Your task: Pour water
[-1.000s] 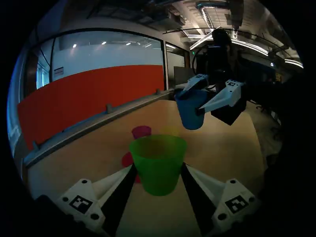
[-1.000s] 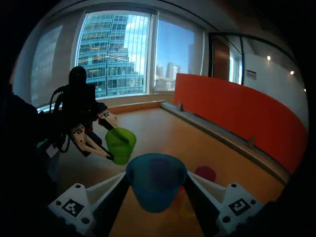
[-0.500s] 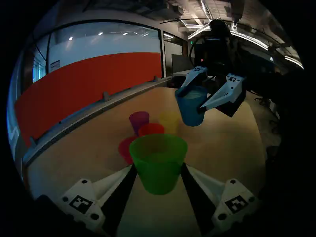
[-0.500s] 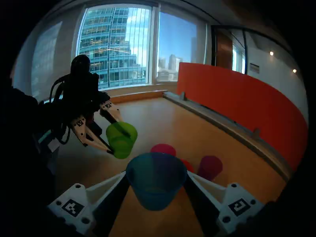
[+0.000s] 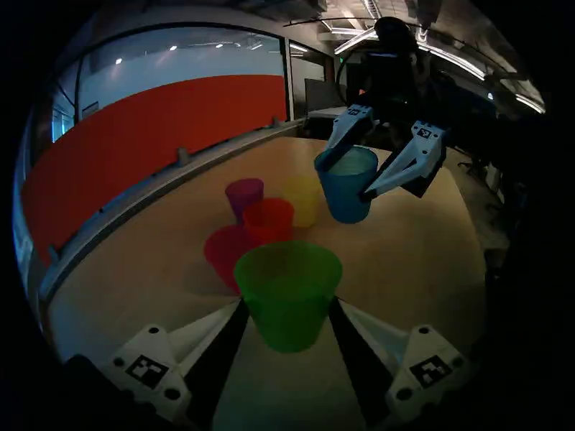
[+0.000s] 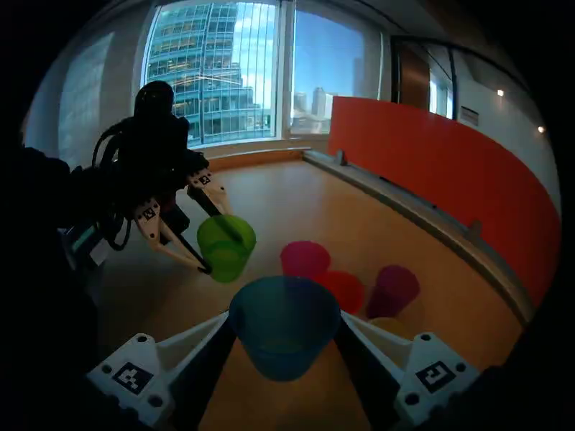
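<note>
Six cups by my count, two in the air and four down on the bench (image 5: 413,244). My left hand-held gripper (image 5: 287,305) has both fingers clamped on the green cup (image 5: 287,287), one on each side, and the cup sits upright between them, mouth up. Across from it in the left gripper view, my right hand-held gripper (image 5: 343,180) is gripping the blue cup (image 5: 346,190) the same way, a finger pressed to each side, and it hangs above the bench just beside the yellow one. It's roughly upright, and I can't tell whether there's water in it. Between the two held cups stand the other four in a tight cluster: one purple cup (image 5: 244,197) at the back, one yellow cup (image 5: 303,200) next to it, one red cup (image 5: 268,219) in front of those, and one pink cup (image 5: 223,251) nearest the green one. From the right gripper view the blue cup is front and centre, with the green one facing it across the cluster.
</note>
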A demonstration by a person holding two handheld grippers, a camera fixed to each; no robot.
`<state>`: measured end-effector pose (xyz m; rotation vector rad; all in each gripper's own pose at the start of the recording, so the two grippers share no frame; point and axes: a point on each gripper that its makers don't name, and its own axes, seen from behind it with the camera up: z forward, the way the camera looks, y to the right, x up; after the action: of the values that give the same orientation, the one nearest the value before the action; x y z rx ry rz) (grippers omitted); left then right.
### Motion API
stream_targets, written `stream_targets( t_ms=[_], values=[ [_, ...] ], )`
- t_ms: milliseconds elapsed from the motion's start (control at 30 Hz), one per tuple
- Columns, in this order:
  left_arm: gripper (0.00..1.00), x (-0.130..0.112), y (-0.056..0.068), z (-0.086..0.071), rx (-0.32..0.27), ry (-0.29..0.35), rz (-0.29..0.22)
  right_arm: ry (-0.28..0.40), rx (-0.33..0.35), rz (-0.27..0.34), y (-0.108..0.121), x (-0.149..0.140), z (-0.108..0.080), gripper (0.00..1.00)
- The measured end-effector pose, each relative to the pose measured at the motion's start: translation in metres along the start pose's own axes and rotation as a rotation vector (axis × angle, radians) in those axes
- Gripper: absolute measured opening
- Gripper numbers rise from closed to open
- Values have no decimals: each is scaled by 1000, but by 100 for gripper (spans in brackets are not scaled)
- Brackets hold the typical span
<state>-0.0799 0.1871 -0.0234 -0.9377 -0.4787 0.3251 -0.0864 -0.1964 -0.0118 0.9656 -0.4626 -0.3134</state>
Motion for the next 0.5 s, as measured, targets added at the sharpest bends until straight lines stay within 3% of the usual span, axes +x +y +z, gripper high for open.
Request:
stream_targets(
  t_ms=[500],
  values=[
    [78, -21, -3, 16, -19, -63, 2, -45, 10, 1, -1, -24, 14, 91]
  ],
)
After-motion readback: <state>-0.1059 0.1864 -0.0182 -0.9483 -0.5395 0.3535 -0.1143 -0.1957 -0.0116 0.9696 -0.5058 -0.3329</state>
